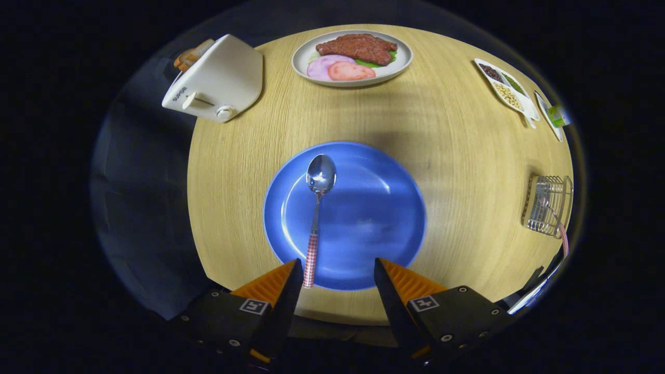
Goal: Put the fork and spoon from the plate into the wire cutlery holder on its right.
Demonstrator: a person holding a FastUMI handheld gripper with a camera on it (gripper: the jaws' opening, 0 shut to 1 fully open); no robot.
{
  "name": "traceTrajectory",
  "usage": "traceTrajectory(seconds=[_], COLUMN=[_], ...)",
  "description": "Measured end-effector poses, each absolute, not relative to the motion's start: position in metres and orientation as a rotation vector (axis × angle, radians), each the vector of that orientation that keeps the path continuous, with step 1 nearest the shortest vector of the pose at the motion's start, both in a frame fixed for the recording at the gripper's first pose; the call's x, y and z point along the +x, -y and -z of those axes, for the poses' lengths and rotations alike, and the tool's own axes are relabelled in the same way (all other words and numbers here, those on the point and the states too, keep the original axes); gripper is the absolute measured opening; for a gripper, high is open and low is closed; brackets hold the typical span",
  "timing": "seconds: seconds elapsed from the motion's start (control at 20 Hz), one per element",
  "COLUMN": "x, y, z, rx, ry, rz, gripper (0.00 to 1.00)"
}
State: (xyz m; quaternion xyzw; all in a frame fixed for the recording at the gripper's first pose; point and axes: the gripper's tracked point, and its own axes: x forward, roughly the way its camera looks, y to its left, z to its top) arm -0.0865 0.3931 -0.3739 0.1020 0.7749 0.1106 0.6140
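A blue plate (374,208) lies on the round wooden table, just ahead of my fingers. On its left half rests a spoon (315,218) with a shiny bowl pointing away and a red-checked handle (310,265) whose end sits right beside the left fingertip. My gripper (338,272) is open above the plate's near rim, nothing between its fingers. The wire cutlery holder (546,205) stands at the table's right edge. A piece of cutlery with a red-checked handle (563,240) leans out of it.
A white toaster (218,78) with bread stands at the table's far left. A grey plate of meat and ham slices (352,57) sits at the far side. A white divided dish of beans (506,88) lies far right, with a small dish (553,117) beyond it.
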Motion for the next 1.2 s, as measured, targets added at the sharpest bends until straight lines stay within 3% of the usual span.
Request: traceTrajectory(seconds=[0.15, 0.35, 0.5, 0.6, 0.8, 1.2], x=[-0.092, -0.095, -0.091, -0.090, -0.090, -0.077], y=[-0.411, -0.420, -0.425, -0.423, -0.418, -0.350], z=[0.395, 0.412, 0.418, 0.420, 0.419, 0.368], rx=[0.195, 0.166, 0.169, 0.156, 0.167, 0.159], ry=[-1.803, -1.822, -1.817, -1.802, -1.790, -1.712], rz=[-0.236, -0.187, -0.155, -0.171, -0.201, -0.228], gripper=[0.74, 0.53, 0.26, 0.17, 0.08, 0.07])
